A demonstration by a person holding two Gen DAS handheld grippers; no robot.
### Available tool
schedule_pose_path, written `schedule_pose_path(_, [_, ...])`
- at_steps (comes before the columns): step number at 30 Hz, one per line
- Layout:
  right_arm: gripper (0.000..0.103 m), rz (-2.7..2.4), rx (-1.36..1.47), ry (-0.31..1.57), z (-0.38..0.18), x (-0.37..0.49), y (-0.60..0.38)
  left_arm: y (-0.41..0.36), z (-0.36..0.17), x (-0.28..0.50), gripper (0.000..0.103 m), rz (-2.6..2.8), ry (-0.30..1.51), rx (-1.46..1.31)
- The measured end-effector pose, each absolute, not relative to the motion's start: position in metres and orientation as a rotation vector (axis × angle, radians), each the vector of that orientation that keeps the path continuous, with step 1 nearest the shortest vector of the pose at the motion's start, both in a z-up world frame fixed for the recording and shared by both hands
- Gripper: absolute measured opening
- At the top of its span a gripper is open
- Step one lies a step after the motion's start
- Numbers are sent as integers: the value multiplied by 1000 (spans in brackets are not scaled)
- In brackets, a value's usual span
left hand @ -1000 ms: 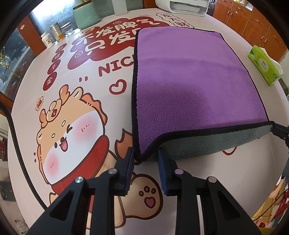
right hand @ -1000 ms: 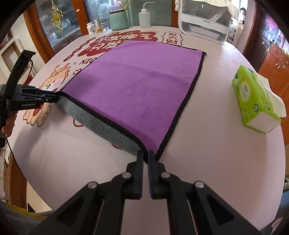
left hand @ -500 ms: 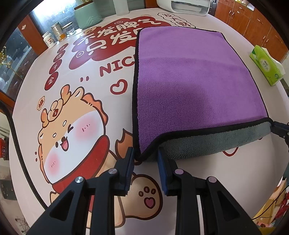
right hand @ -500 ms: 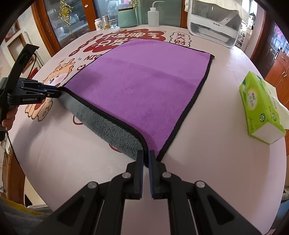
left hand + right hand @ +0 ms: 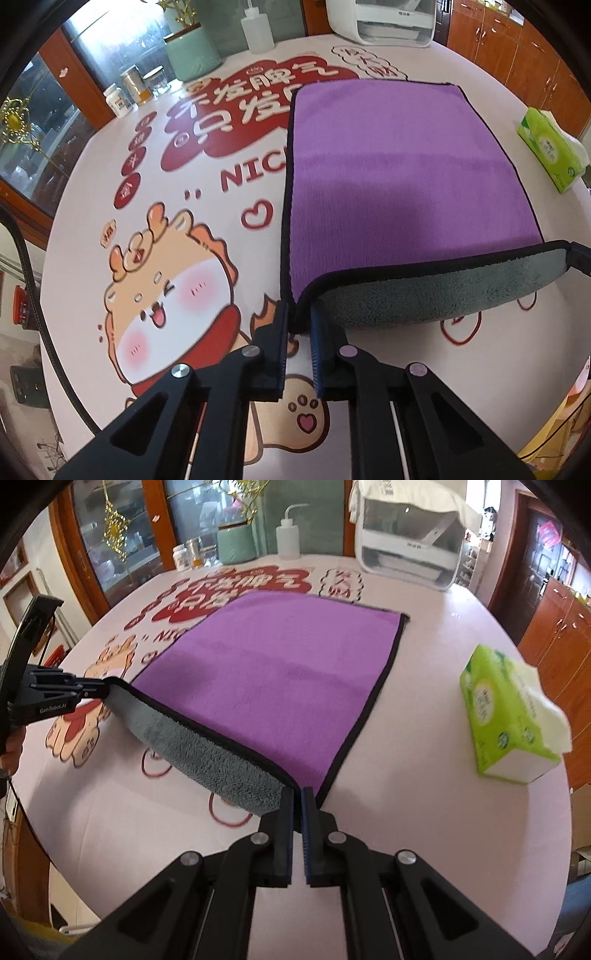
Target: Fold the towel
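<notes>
lifting the towel (image 5: 280,672) by its near corners, i am clamping left gripper (image 5: 298,325) and right gripper (image 5: 297,797) on them; next, carrying this edge to the far edge.

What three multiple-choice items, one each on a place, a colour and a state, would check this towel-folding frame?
1. Where does the tissue box sit?
A. right of the towel
B. on the towel
C. under the towel

2. What colour is the towel's lifted underside?
A. yellow
B. grey
C. red

3. How is the towel's near edge?
A. flat on the table
B. rolled up
C. raised, a corner in each claw

Answers: 1 A, the box stands apart on bare table; 2 B, grey pile shows below the black hem; 3 C, left claw and right claw each pinch a corner, the edge sagging between them.
</notes>
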State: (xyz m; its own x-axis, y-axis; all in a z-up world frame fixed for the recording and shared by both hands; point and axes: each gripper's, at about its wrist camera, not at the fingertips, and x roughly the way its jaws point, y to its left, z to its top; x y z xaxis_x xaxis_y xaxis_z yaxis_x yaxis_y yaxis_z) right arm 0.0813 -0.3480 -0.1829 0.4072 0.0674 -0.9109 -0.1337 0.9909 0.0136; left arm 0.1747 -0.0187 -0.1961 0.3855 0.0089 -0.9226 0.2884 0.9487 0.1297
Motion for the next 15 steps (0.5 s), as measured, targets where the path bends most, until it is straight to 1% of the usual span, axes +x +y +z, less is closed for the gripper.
schedule_pose_path(8, [3,55,-73,1071,-158,108,-358,-31,-172,197,9,-149,1102,290])
schedule_pose_path(15, [3,-18,-59,1006,-140,140,-368,-46,-151,235,9,-129,1045,288])
